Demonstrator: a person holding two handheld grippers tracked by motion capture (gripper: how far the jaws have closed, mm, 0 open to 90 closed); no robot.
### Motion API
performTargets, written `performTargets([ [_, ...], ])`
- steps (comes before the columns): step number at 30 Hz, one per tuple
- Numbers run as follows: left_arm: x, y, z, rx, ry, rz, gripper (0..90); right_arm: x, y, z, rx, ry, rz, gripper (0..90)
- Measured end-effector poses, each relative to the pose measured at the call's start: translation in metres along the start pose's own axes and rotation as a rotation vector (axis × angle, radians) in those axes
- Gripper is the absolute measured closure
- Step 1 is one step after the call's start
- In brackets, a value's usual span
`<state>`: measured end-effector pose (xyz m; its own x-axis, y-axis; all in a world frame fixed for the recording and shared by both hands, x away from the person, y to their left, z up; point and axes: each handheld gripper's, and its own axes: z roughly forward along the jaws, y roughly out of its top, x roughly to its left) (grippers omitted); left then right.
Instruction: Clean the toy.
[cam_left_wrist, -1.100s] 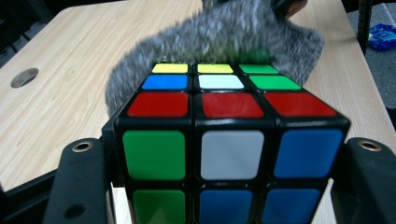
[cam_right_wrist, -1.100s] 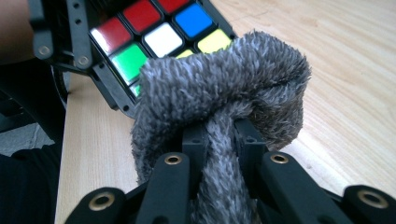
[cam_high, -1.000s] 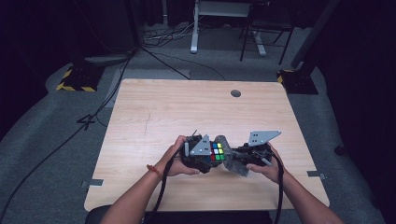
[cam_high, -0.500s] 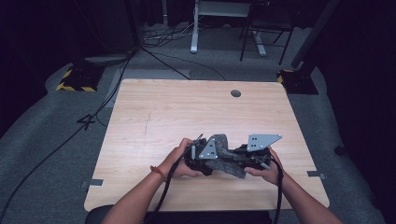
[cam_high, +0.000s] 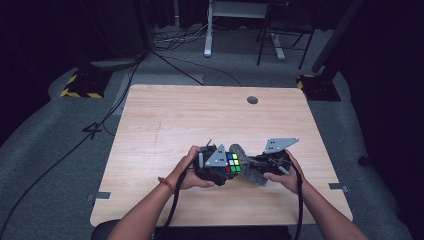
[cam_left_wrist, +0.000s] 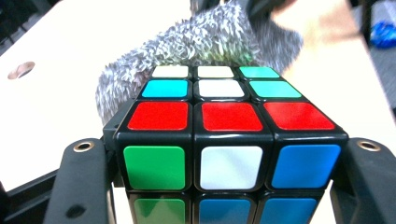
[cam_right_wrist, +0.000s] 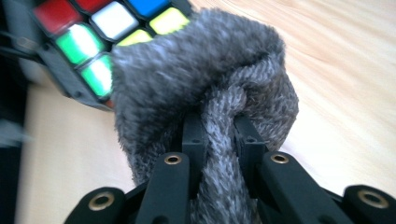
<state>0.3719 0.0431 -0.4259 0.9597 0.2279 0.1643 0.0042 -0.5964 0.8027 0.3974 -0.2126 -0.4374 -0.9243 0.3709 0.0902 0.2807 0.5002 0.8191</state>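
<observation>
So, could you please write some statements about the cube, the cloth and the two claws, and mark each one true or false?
1. The left claw is shut on the puzzle cube. True.
2. The right claw stands open with nothing in it. False: it is shut on the grey fuzzy cloth.
3. In the left gripper view, the nearest row on the cube's top face is red. True.
4. The cloth lies far from the cube, at the table's far edge. False: it is right up against the cube.
5. The cube lies free on the table. False: the left claw's jaws hold it by two sides.
</observation>
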Motion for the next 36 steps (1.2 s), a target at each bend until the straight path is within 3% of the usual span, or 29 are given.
performTargets([
  [1, 0.000, 0.000, 0.000, -0.005, 0.001, -0.002, 33.3, -0.001, 0.000, 0.001, -0.039, 0.074, 0.022, 79.1],
  [4, 0.000, -0.001, 0.001, -0.011, -0.006, -0.008, 33.2, 0.002, 0.002, 0.000, -0.068, 0.113, 0.030, 79.1],
  [9, 0.000, -0.002, 0.003, 0.022, -0.013, 0.000, 32.9, 0.010, 0.006, -0.004, -0.088, 0.097, 0.007, 79.4],
  [12, -0.001, -0.002, 0.006, 0.072, -0.004, 0.011, 32.9, 0.013, 0.009, -0.005, -0.093, 0.089, 0.000, 79.5],
  [15, -0.005, -0.002, 0.014, 0.132, 0.022, 0.057, 33.1, 0.017, 0.012, -0.009, -0.117, 0.094, -0.016, 79.6],
  [17, -0.006, -0.001, 0.017, 0.133, 0.011, 0.059, 33.2, 0.022, 0.016, -0.010, -0.123, 0.106, -0.035, 79.6],
  [19, -0.006, -0.001, 0.019, 0.134, 0.011, 0.059, 33.3, 0.027, 0.018, -0.008, -0.105, 0.082, -0.068, 79.6],
  [23, -0.001, -0.002, 0.011, 0.086, 0.001, 0.028, 33.4, 0.015, 0.012, -0.008, -0.090, 0.020, -0.041, 79.6],
  [25, 0.000, -0.001, 0.008, 0.063, 0.001, 0.019, 33.3, 0.012, 0.010, -0.007, -0.091, 0.026, -0.023, 79.6],
  [28, -0.001, 0.001, 0.005, 0.036, -0.003, 0.020, 33.3, 0.011, 0.008, -0.002, -0.037, -0.014, -0.041, 79.6],
  [36, -0.003, 0.005, -0.002, -0.044, -0.024, 0.012, 33.3, 0.011, 0.001, 0.017, 0.068, 0.022, -0.037, 79.5],
])
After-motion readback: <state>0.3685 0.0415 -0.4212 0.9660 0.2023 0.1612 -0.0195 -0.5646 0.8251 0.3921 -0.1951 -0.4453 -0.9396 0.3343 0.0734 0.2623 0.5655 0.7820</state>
